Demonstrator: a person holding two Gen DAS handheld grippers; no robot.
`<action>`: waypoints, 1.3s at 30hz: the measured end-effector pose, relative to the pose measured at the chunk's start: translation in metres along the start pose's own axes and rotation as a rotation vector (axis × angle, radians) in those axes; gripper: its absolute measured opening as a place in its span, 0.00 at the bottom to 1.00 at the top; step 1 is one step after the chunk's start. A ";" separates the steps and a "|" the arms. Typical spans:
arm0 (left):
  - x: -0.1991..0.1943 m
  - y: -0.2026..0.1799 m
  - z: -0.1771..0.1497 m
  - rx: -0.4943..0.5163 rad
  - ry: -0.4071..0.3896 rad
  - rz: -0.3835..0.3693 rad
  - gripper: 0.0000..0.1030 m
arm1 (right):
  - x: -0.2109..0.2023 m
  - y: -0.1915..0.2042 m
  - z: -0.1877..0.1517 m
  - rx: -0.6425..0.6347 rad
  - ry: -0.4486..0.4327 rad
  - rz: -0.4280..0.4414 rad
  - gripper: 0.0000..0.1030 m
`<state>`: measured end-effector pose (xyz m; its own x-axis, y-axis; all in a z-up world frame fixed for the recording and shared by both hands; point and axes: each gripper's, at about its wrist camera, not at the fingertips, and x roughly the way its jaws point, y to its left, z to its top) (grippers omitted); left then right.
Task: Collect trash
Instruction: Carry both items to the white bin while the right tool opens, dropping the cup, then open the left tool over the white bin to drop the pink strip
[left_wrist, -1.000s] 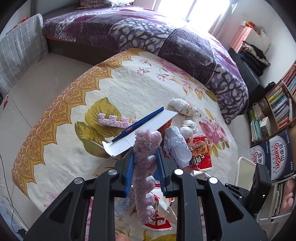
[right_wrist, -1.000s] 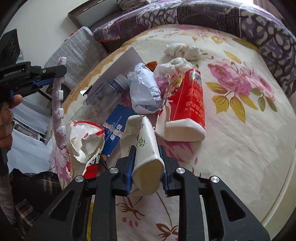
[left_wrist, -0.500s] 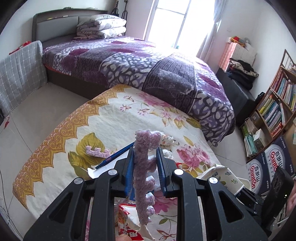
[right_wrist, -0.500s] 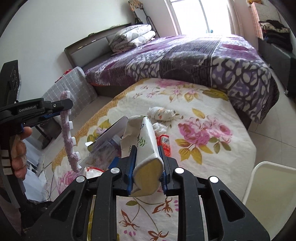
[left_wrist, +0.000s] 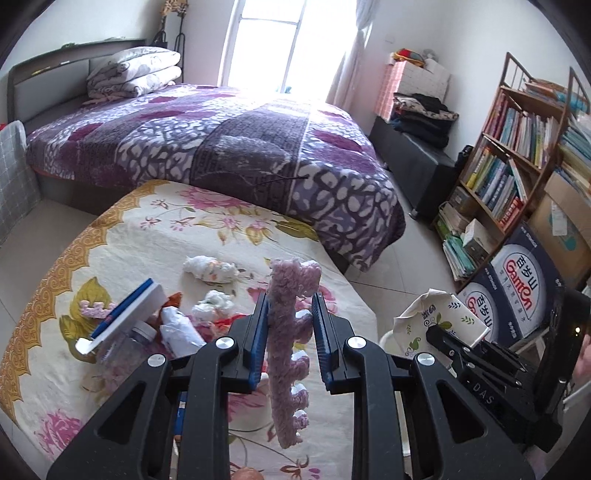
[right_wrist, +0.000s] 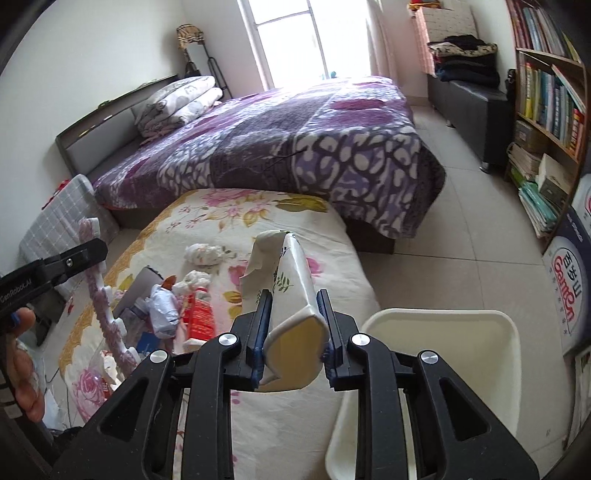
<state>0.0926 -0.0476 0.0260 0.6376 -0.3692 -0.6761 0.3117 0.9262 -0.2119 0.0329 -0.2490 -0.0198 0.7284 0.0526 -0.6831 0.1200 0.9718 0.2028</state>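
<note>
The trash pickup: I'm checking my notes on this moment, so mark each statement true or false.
1. The left gripper holds a crushed paper cup. False: it grips a pink foam strip.
2. The right gripper has a crushed paper cup between its opening jaws. True.
3. A white bin stands beside the table. True.
4. The red packet is already in the bin. False: it lies on the table.
</note>
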 end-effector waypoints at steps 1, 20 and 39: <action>0.004 -0.008 -0.002 0.005 0.011 -0.019 0.23 | -0.003 -0.009 -0.001 0.018 0.001 -0.020 0.25; 0.068 -0.142 -0.032 0.100 0.167 -0.245 0.23 | -0.096 -0.138 0.002 0.278 -0.266 -0.473 0.93; 0.053 -0.167 -0.043 0.224 0.044 -0.149 0.63 | -0.103 -0.132 -0.003 0.240 -0.292 -0.512 0.93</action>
<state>0.0438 -0.2185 -0.0050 0.5435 -0.4917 -0.6803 0.5507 0.8205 -0.1531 -0.0595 -0.3816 0.0216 0.6884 -0.5032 -0.5224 0.6254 0.7766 0.0761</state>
